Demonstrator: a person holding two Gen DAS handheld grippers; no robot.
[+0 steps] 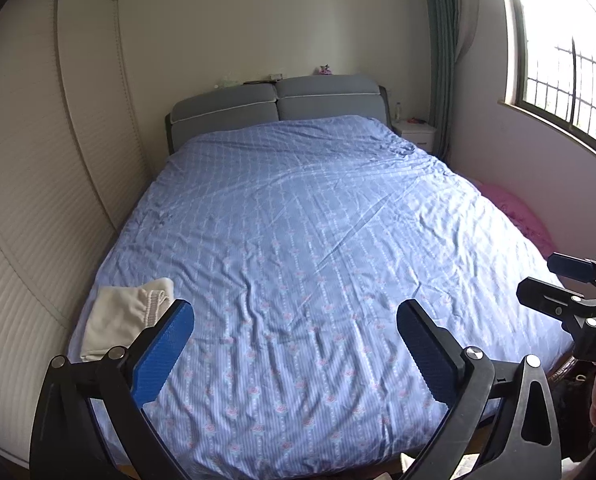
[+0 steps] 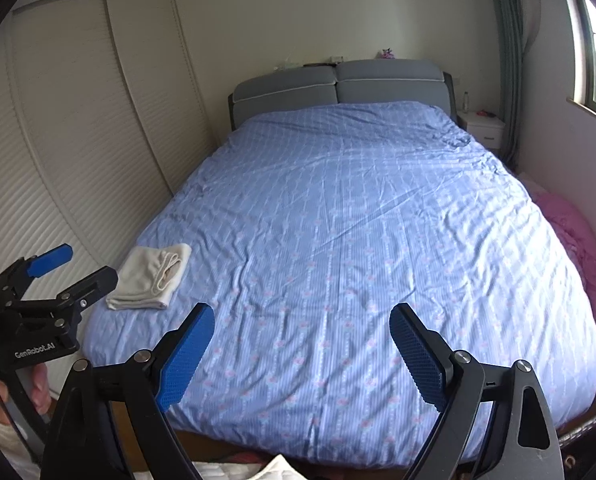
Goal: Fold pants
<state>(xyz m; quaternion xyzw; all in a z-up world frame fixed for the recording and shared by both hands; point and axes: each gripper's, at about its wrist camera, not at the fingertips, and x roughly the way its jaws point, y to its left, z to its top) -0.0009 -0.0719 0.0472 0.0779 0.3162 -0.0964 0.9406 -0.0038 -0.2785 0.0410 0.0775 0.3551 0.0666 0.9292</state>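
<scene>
Cream pants (image 1: 118, 320) (image 2: 150, 276) lie folded in a small stack at the near left corner of the bed (image 1: 298, 200) (image 2: 338, 200), which has a blue patterned cover. My left gripper (image 1: 296, 312) (image 2: 88, 264) hovers open above the bed's near end, to the right of the pants, with nothing between its blue pads. My right gripper (image 2: 302, 314) (image 1: 542, 278) also stands open and empty, over the near middle of the cover. Neither gripper touches the pants.
Louvred wardrobe doors (image 2: 78, 140) run along the left of the bed. A grey headboard (image 1: 278, 104) and a white nightstand (image 2: 482, 128) are at the far end. A pink cloth (image 2: 578, 240) lies at the right, below a window (image 1: 558, 60). Something white (image 2: 278, 468) shows at the bottom edge.
</scene>
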